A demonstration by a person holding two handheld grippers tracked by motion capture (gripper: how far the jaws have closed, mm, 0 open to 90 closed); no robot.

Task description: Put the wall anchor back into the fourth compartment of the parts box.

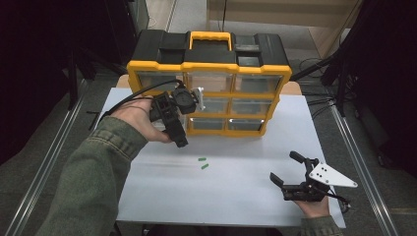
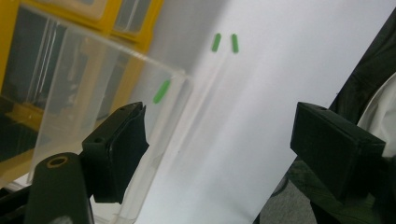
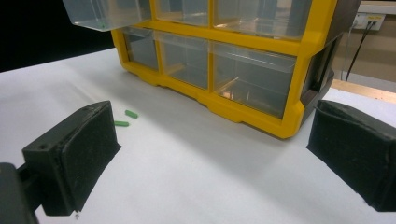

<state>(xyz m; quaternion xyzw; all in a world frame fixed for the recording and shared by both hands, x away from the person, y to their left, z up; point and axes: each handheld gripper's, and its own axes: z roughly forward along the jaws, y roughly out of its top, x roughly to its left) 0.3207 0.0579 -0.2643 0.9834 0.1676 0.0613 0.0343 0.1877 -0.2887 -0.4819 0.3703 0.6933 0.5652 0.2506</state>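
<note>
Counts: one yellow-and-black plastic drawer cabinet with nine clear drawers; three small green plastic pegs, two on the white table, one in the pulled-out clear drawer.
Pegs on table: the pair of green pegs lies centre frame in the high view, side by side, long axes running left-right with a slight tilt.
Peg in drawer: the third green peg lies slanted, near the drawer's front corner.
My left gripper: left of centre, at the cabinet's lower left, jaws wide, gripping nothing.
My right gripper: lower right, resting low, jaws wide and empty, pointing left.
</note>
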